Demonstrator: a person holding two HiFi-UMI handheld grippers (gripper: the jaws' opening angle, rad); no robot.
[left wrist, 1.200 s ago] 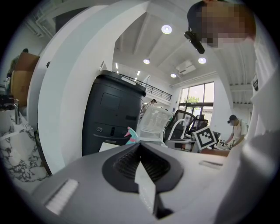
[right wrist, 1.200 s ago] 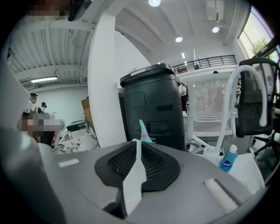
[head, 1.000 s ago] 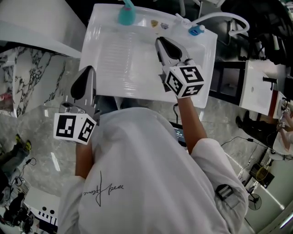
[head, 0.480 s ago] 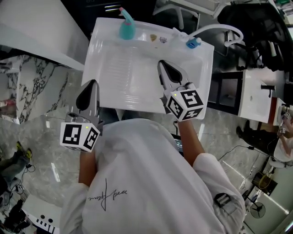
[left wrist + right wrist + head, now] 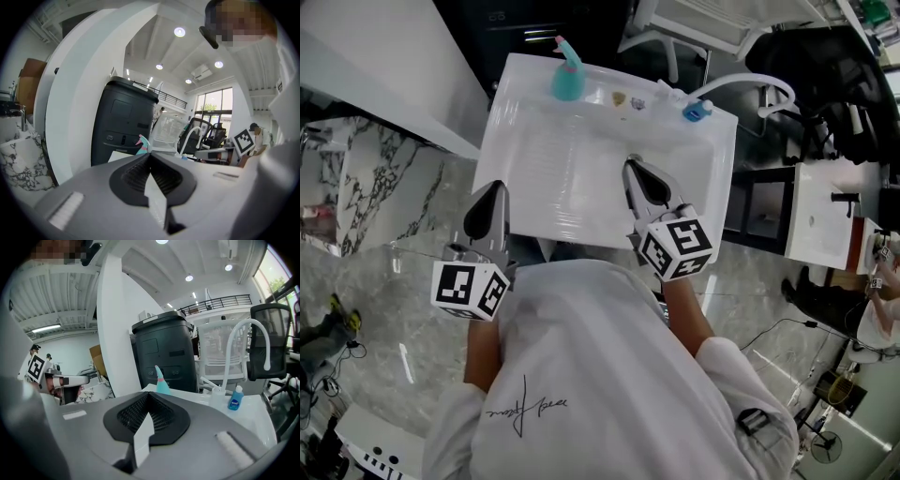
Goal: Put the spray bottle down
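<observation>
The teal spray bottle [image 5: 567, 80] stands upright at the far left rim of the white basin [image 5: 581, 159], free of both grippers. It also shows small beyond the jaws as the spray bottle [image 5: 143, 144] and the spray bottle [image 5: 161, 380]. My right gripper [image 5: 630, 165] hovers over the basin's near right part, shut with nothing in it, well short of the bottle. My left gripper [image 5: 495, 187] hangs at the basin's near left edge, also shut and empty. In the gripper views, the left gripper [image 5: 150, 154] and the right gripper [image 5: 149, 393] have their jaws pressed together.
A small blue bottle [image 5: 697, 112] and a curved white faucet [image 5: 741, 84] stand at the basin's far right. A dark bin [image 5: 164, 352] stands behind the basin and an office chair [image 5: 272, 343] to its right. A white counter [image 5: 384, 84] runs along the left.
The right gripper has drawn back from the far side of the basin toward me and its jaws have closed. The left gripper has stayed by the near left edge.
</observation>
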